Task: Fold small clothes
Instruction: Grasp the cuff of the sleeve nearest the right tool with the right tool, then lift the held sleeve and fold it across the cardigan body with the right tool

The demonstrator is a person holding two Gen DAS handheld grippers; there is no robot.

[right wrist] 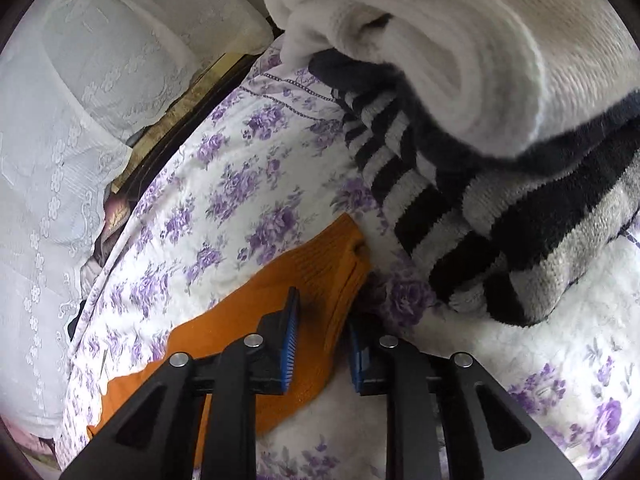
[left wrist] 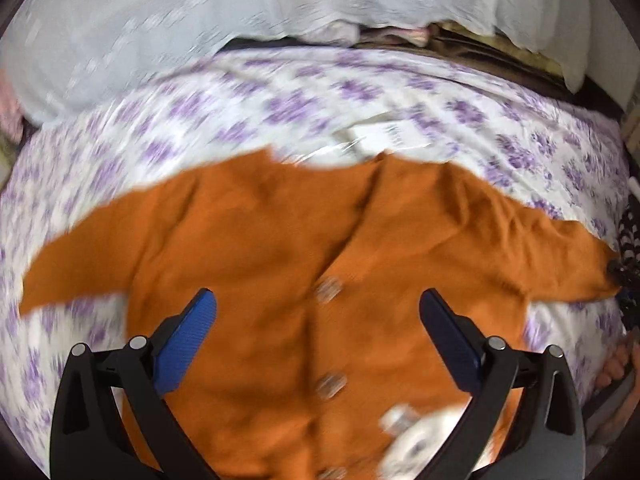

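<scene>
while the left view is smeared with blur, the layout reads well enough:

cardigan: an orange knit cardigan [left wrist: 280, 248] lies spread front-up on the floral bedsheet [left wrist: 200, 112], both sleeves out to the sides — the left sleeve [left wrist: 84, 256] angles toward the left edge, the right sleeve [left wrist: 552, 248] reaches the right edge.
buttons: 2 pale buttons [left wrist: 329, 289] show clearly down the closed front, with part of another at the bottom edge.
tag: a whitish blurred tag or label [left wrist: 404, 436] lies on the lower hem area, too smeared to read.
left gripper: left gripper [left wrist: 318, 300] hangs over the cardigan's chest with its blue-padded fingers [left wrist: 188, 344] spread wide, nothing between them.
right gripper: right gripper [right wrist: 324, 336] sits at the sleeve cuff [right wrist: 332, 272]; the jaws stand narrow with the orange cuff fabric running between the blue pads [right wrist: 290, 340] — whether they press on it i cannot tell.
pile: a folded stack lies just beyond the cuff, a white knit [right wrist: 460, 40] on top of a black-and-grey striped fleece [right wrist: 500, 220].
packet: a clear plastic packet [left wrist: 376, 136] lies on the sheet just past the cardigan's collar.
backdrop: a white lace cloth [right wrist: 80, 100] covers what lies past the bed's far edge.
</scene>
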